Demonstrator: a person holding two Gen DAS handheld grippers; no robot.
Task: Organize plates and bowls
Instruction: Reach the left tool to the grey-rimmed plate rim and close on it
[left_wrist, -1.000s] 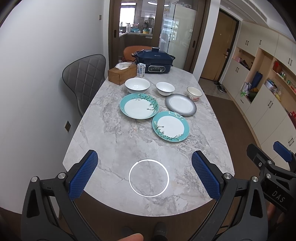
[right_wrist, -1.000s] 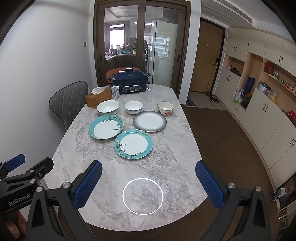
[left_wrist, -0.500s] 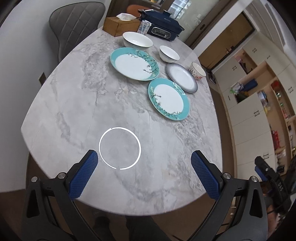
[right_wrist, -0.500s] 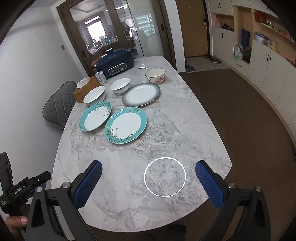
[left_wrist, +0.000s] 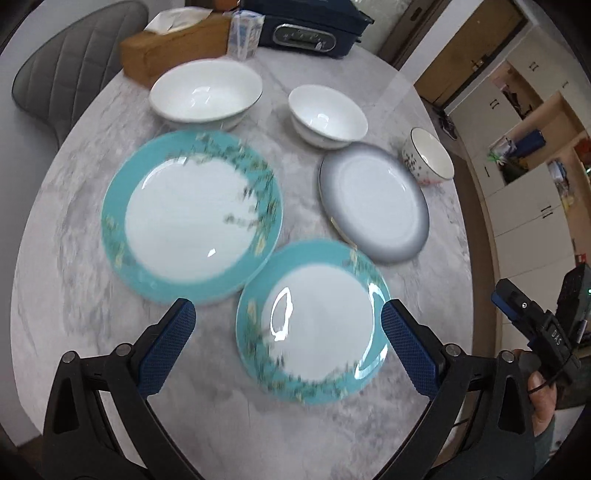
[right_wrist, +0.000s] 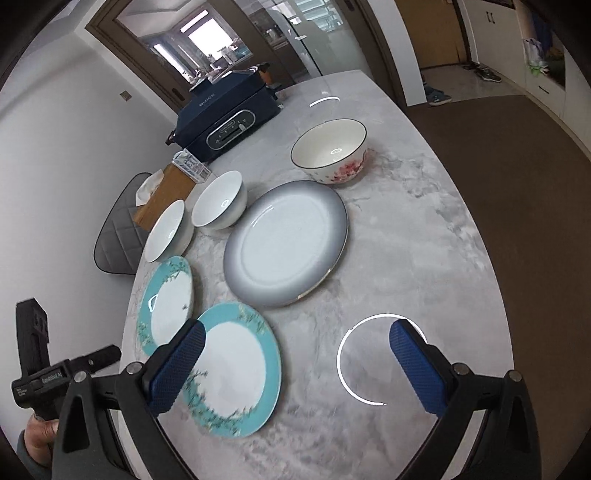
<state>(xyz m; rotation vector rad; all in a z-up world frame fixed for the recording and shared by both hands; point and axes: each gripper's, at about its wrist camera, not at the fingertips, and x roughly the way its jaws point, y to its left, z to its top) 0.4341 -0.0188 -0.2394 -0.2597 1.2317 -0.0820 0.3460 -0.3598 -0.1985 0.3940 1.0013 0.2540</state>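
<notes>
On the marble table (left_wrist: 81, 332), a large white bowl (left_wrist: 206, 92) and two teal-rimmed plates (left_wrist: 192, 216) (left_wrist: 314, 328) lie left of a smaller white bowl (left_wrist: 328, 116), grey plate (left_wrist: 373, 203) and floral bowl (right_wrist: 330, 151). The left gripper (left_wrist: 288, 347) hovers spread wide and empty over the nearer teal plate; the right gripper (right_wrist: 295, 369) is equally spread. Only the right view shows pink blossoms.

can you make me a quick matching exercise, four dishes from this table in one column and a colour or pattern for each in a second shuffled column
Column one:
1. nearest plate
2. plate by the floral bowl
3. bowl nearest the table's right edge
4. bowl beside the tissue box

Column two:
a. plain white
b. teal rim with flower sprigs
c. grey rim fading to a pale centre
d. dark rim line, pink flowers outside

Pairs: 1-b, 2-c, 3-d, 4-a
</notes>
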